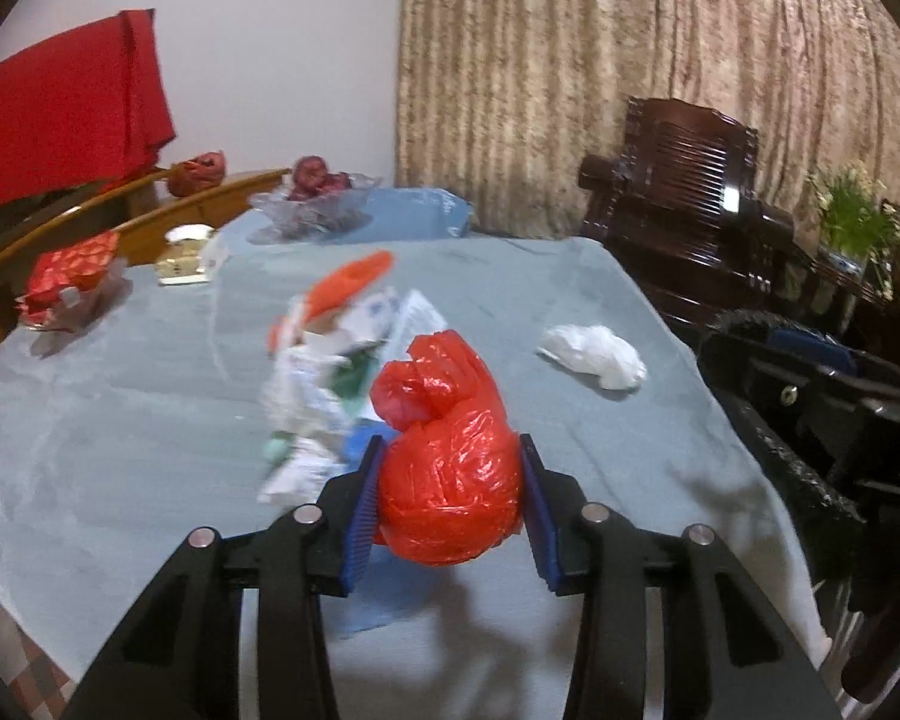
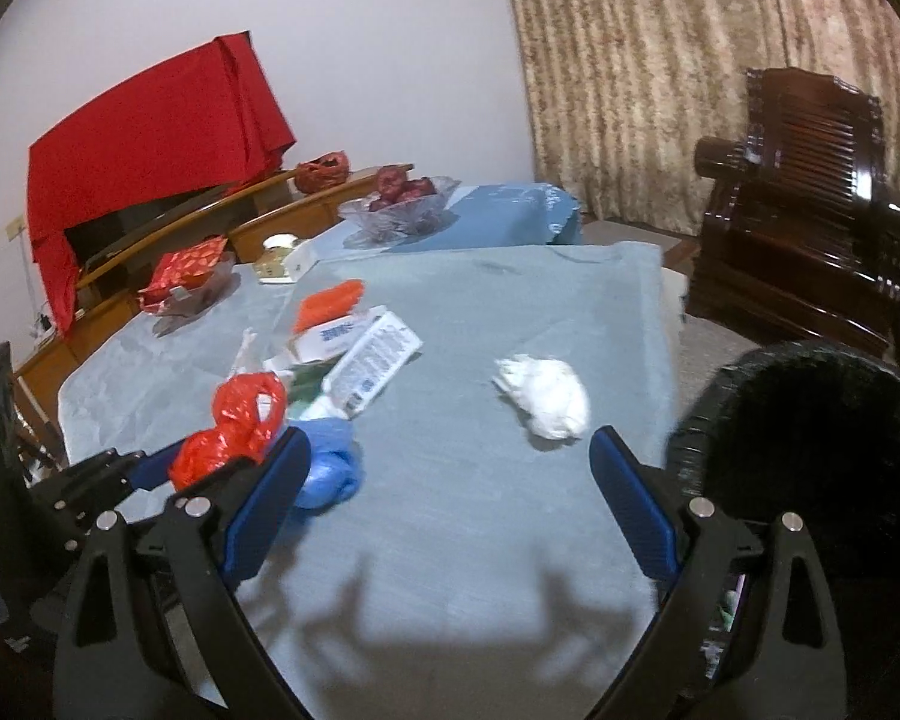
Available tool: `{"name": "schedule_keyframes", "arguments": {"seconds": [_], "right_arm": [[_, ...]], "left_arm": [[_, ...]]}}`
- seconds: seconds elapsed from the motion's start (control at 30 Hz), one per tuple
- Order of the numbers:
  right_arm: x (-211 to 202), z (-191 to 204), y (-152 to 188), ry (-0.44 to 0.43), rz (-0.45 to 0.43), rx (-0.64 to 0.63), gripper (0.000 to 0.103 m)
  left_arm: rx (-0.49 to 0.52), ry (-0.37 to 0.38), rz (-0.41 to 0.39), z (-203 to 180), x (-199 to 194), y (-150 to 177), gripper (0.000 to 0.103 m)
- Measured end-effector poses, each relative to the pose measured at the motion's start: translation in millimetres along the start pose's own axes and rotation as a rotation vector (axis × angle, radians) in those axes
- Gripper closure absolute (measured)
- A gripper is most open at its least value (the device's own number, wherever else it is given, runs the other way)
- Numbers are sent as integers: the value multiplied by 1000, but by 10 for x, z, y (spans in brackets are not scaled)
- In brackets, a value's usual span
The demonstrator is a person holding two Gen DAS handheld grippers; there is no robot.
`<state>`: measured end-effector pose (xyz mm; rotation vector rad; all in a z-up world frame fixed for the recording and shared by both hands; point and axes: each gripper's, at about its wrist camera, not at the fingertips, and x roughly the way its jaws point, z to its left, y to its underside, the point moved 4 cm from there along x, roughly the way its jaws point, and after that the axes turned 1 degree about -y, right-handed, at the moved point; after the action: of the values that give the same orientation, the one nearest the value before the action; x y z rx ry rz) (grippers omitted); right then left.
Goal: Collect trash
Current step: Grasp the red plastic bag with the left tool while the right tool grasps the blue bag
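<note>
Left wrist view shows the left gripper (image 1: 450, 495) squeezing a red bag (image 1: 447, 468), lifted a bit off the table (image 1: 120, 420). Right gripper (image 2: 450, 480) is wide open and empty. A white wad (image 2: 543, 396), a blue bag (image 2: 330, 468) and some boxes (image 2: 360, 348) are not picked up yet. A black bin (image 2: 810, 450) waits by the table's right edge, with bare cloth in between.
</note>
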<state>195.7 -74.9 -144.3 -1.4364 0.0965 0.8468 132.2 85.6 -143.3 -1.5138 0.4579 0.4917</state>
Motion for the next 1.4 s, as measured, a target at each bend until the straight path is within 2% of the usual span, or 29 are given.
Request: {"name": "schedule_keyframes", "arguments": {"seconds": [0.17, 0.37, 0.83, 0.93, 1.07, 1.1, 1.23, 1.27, 1.3, 1.4], "right_arm": [[216, 279, -24, -37, 16, -29, 12], [575, 642, 82, -62, 74, -92, 19], [1131, 978, 288, -102, 182, -88, 20], [1222, 964, 351, -133, 229, -73, 37], [1174, 905, 347, -164, 225, -58, 56], [1151, 892, 334, -174, 222, -60, 64], [1028, 830, 281, -175, 204, -67, 76], [988, 809, 263, -176, 198, -65, 84], [955, 797, 246, -184, 193, -62, 98], [822, 728, 147, -179, 166, -60, 98]], "left_arm": [[-20, -63, -14, 326, -117, 10, 61], [-49, -127, 2, 680, -130, 101, 61], [-71, -167, 9, 982, -76, 140, 61], [-73, -169, 12, 993, -67, 139, 61], [-75, -168, 17, 984, -52, 142, 61], [-75, -167, 17, 961, -55, 140, 61], [-71, -160, 10, 924, -72, 113, 61], [-69, -156, 7, 905, -83, 99, 61], [-68, -154, 5, 901, -88, 94, 61], [-61, -145, -7, 842, -115, 45, 61]]}}
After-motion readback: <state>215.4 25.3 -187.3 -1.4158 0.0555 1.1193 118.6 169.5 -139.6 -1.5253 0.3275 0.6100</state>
